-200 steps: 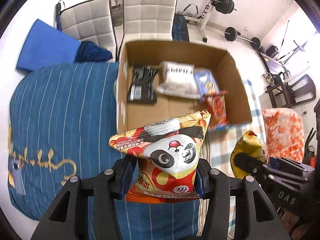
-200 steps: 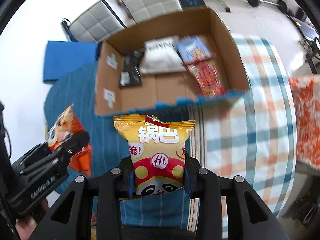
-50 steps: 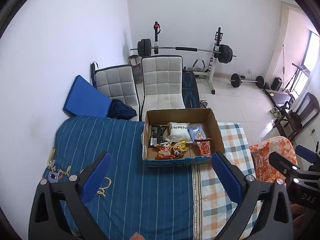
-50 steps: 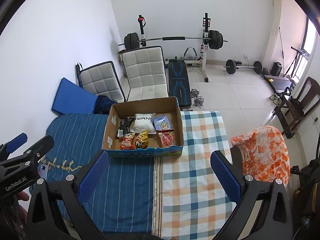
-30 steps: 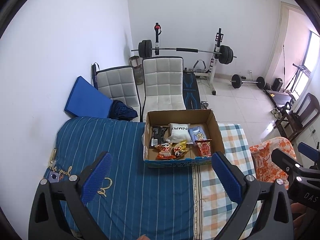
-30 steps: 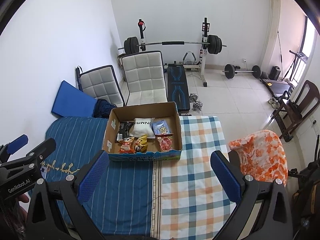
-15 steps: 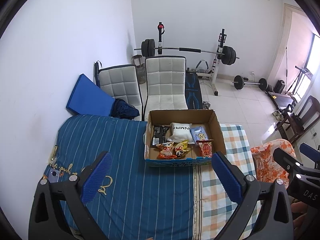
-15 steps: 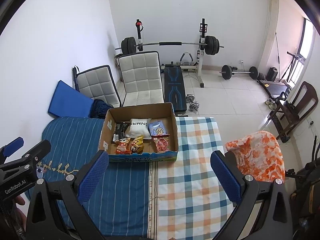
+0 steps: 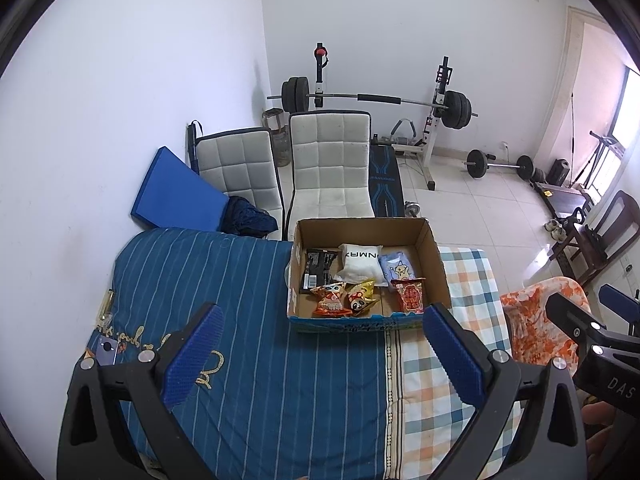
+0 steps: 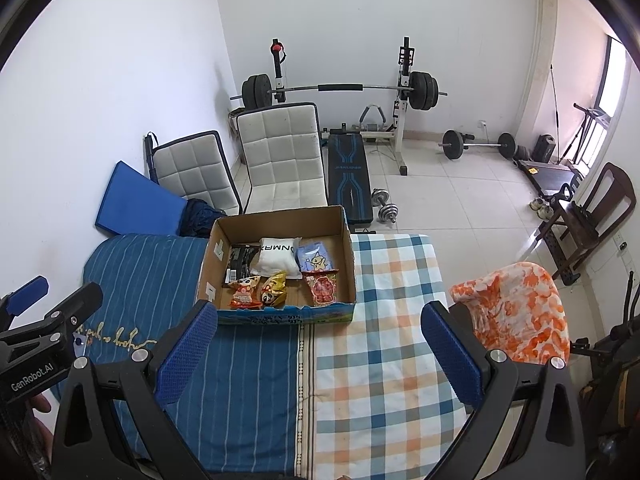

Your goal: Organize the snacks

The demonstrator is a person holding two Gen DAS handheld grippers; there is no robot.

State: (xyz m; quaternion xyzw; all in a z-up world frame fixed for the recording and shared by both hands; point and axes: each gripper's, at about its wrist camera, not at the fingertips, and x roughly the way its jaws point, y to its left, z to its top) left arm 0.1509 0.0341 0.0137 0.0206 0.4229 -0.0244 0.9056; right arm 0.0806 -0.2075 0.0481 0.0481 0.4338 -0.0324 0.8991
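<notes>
Snacks: six packs in cardboard box [image 9: 434,254] on bed [image 9: 240,280], striped blue and plaid covers. Left gripper [image 9: 324,354], right gripper [image 10: 318,352] both spread wide, empty. Two white chairs [image 9: 328,168], barbell rack [image 9: 376,98] behind.

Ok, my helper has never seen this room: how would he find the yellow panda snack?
Find the cardboard box on the bed. In its front row, the yellow panda snack lies between an orange-red bag and a red packet; it alone is yellow.

The phone [image 9: 107,350] is half hidden by the left gripper's finger [image 9: 192,354].
</notes>
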